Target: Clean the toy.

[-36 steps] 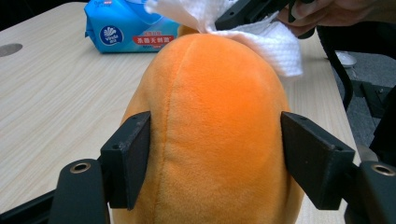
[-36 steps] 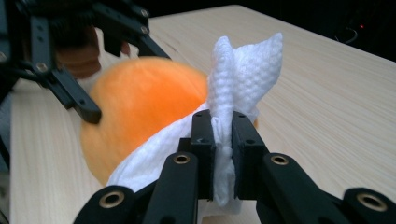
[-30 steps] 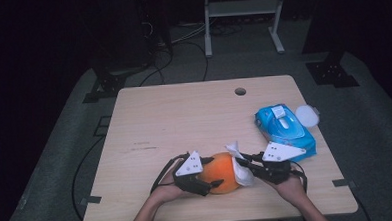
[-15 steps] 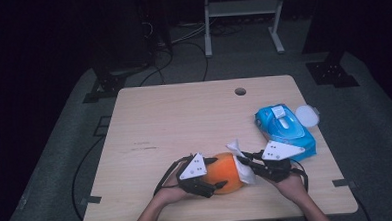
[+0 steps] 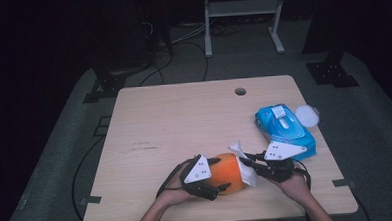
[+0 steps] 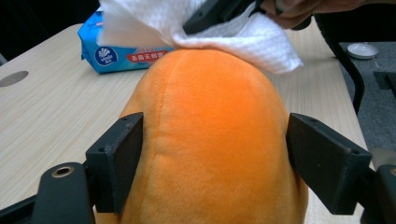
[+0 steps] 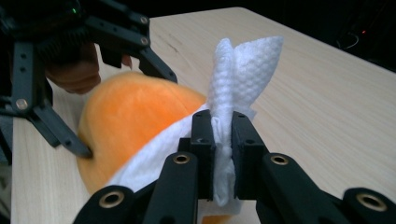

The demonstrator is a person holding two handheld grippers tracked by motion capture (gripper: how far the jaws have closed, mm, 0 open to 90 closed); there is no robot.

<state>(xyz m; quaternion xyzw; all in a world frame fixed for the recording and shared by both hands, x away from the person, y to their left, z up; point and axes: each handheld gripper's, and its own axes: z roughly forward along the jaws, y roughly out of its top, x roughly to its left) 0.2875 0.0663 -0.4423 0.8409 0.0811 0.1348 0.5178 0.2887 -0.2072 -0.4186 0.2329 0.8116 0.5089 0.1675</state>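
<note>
**Orange plush toy wiped near the worktop's front edge**

Orange and rounded, the soft plush toy lies on the pale wooden worktop near its front edge. The left gripper straddles it, its jaws just having been opening, the pads against the plush sides. The right gripper is clamped tight on a white textured wipe draped over the toy. A blue wipes packet lies by the right edge.

A dim recording lab or studio; a bare wooden table on grey carpet, cables trailing over the floor, black stand feet, a white metal rack behind.
</note>
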